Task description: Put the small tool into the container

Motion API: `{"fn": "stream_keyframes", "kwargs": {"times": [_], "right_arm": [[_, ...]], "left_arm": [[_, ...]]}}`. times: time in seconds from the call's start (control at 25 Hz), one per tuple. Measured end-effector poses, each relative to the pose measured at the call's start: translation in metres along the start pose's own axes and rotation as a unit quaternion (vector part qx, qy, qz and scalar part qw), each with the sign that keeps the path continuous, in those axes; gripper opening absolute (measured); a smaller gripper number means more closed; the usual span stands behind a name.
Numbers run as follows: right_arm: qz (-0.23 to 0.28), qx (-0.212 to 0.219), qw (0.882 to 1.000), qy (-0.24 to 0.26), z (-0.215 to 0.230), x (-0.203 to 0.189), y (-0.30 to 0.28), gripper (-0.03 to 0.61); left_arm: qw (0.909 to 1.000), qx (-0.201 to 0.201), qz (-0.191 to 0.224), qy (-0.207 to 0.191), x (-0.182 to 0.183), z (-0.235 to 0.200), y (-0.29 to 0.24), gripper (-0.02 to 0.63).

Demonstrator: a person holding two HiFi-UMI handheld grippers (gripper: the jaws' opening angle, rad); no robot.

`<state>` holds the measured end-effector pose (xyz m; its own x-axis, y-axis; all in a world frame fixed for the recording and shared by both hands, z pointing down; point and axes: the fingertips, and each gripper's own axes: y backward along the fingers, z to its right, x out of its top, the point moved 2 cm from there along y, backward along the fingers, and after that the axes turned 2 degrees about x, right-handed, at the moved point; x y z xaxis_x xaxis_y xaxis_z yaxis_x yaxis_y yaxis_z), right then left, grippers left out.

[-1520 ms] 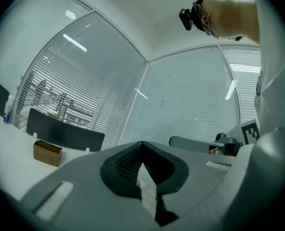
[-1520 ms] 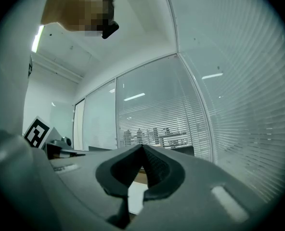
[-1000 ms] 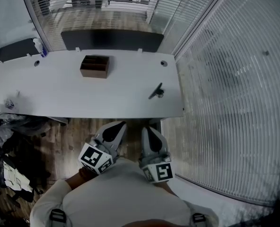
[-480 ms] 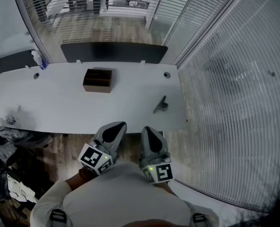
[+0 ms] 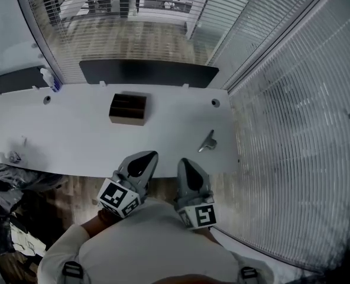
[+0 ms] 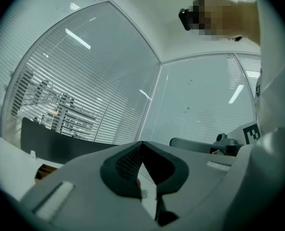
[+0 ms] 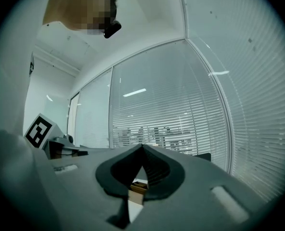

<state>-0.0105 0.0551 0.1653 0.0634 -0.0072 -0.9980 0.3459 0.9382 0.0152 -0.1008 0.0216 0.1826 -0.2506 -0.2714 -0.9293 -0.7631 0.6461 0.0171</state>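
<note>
Tool (image 5: 208, 141) on table (image 5: 74, 136), beyond right tongs (image 5: 182, 162)

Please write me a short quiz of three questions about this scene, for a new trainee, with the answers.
1. Fill in: the left claw and the right claw are both ____, holding nothing.
2. True or false: the small dark grey tool already lies inside the brown wooden box.
3. Which claw is nearer to the tool?
Key: 1 shut; 2 false; 3 right claw.
</note>
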Motion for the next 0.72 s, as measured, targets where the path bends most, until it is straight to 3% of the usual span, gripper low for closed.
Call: {"fn": "stream_keyframes", "kwargs": {"times": [0.72], "right_arm": [[-0.020, 0.032, 0.999, 0.025, -0.019, -0.010, -0.054, 0.000]], "left_arm": [[0.9999, 0.008, 0.002, 0.013, -0.008, -0.050, 0.004, 0.003]]}}
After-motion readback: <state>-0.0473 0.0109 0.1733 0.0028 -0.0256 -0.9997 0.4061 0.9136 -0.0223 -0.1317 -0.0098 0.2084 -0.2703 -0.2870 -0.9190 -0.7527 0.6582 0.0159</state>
